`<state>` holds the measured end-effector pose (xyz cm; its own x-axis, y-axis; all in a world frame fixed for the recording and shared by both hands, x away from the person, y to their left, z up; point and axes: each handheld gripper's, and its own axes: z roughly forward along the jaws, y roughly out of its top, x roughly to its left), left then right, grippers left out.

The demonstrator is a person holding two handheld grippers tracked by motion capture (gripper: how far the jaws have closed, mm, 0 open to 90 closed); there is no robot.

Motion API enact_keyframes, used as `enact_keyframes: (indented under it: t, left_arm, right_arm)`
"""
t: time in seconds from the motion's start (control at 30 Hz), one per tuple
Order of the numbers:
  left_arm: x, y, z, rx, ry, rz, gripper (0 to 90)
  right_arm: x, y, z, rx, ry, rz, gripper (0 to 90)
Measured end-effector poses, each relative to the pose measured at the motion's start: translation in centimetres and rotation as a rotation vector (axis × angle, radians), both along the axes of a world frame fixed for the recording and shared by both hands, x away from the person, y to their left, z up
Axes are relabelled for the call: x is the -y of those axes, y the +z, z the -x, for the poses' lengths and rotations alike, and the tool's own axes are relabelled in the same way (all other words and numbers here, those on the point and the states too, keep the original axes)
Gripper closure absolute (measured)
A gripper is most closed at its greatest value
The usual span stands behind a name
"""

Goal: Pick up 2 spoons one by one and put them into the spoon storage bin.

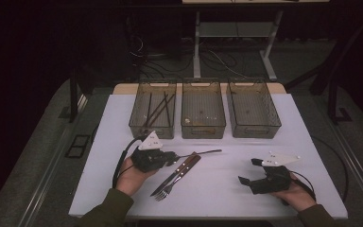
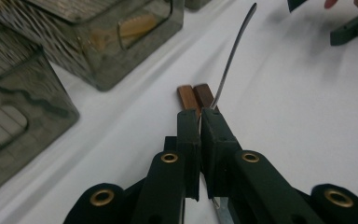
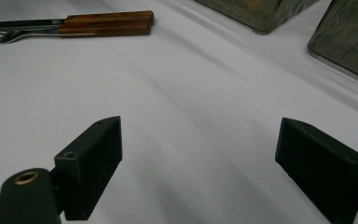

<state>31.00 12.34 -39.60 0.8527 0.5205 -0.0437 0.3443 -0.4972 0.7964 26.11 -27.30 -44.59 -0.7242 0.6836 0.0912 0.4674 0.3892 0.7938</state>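
My left gripper [image 1: 174, 157] is clenched on a thin metal utensil [image 1: 203, 152]; in the left gripper view the two black jaws stand pressed together on its slim shaft [image 2: 228, 60], which rises past the fingertips and curves away over the table. Which utensil it is I cannot tell, since the working end is hidden within the jaws. In the high view its free end points toward the right of the table, just in front of the middle bin [image 1: 203, 109].

Landmark: the middle bin, the centre of three smoked translucent bins at the far side of the white table [image 1: 227, 189]. The left bin [image 1: 152, 109] beside it holds several dark sticks. The right bin [image 1: 254, 109] stands just beside it on the other side.

In front of the middle bin, nearer me, a wood-handled knife [image 1: 182, 171] and a wood-handled fork [image 1: 170, 185] lie side by side, touching, just beside the held utensil.

My right gripper [image 1: 247, 171] is released: its jaws stand wide apart over bare tabletop, nothing between them. It rests in my right hand [image 1: 295, 194], well apart from the middle bin, toward the near right.
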Motion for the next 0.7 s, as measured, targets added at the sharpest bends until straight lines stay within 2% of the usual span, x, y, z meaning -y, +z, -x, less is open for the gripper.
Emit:
enact_keyframes:
  t: [0.3, 0.4, 0.5, 0.7]
  left_arm:
    - [1.0, 2.0, -2.5, 0.038, 0.036, 0.038, 86.5]
    - [1.2, 2.7, -3.4, 0.043, 0.055, 0.034, 86.5]
    - [1.3, 3.4, -4.4, 0.046, 0.072, 0.047, 86.5]
    - [1.6, 4.0, -6.4, 0.043, 0.127, 0.049, 86.6]
  right_arm:
    - [0.1, 0.0, 0.0, -0.006, -0.007, -0.003, 14.6]
    - [0.2, 0.0, 0.1, -0.003, -0.007, -0.003, 14.6]
    - [0.2, 0.0, 0.0, -0.006, -0.012, -0.004, 14.6]
    - [0.2, 0.0, 0.0, -0.001, -0.010, -0.002, 14.6]
